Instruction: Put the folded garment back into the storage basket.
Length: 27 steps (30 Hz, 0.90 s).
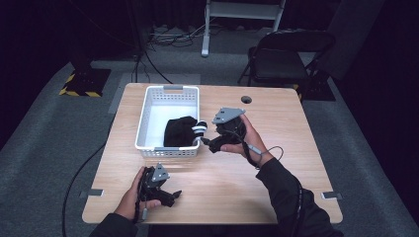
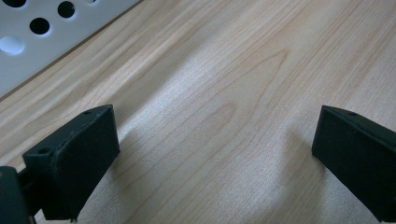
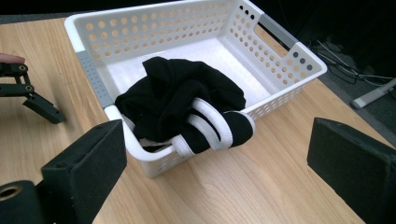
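Black garment bundled in white basket, striped cuff hung over rim. Right gripper held released just beside it – placed for reach. Left gripper released, rested low over worktop – kept aside.

Recording studio or lab: black-curtained walls, grey carpet, a lone wooden table under bright light, hazard-striped stand base, loose cables across the floor, black folding chair behind.
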Tool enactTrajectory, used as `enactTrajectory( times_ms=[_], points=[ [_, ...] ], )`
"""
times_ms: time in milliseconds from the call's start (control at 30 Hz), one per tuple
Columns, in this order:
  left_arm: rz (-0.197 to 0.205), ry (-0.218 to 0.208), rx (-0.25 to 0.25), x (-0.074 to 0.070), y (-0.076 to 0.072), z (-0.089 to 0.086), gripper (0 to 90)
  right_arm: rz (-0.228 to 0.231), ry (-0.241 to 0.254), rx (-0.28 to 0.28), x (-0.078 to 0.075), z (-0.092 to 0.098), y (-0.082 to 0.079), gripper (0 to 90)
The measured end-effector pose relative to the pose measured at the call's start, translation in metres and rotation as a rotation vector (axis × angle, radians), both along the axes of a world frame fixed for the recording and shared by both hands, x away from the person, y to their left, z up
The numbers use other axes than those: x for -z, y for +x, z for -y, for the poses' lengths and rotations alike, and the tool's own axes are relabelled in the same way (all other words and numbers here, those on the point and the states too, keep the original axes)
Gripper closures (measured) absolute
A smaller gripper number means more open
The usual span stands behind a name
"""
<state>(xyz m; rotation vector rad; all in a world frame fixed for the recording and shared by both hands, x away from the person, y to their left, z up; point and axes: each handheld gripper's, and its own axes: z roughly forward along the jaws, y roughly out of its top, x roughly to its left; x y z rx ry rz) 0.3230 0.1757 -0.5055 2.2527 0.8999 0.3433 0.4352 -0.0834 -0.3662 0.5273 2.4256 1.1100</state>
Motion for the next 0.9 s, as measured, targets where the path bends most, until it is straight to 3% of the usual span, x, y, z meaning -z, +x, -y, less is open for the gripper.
enactTrajectory(
  times_ms=[900],
  points=[
    [-0.001, -0.002, -0.001, 0.0, 0.0, 0.0, 0.5, 0.029, -0.013, 0.008, -0.001, 0.035, -0.027, 5.0]
  ],
)
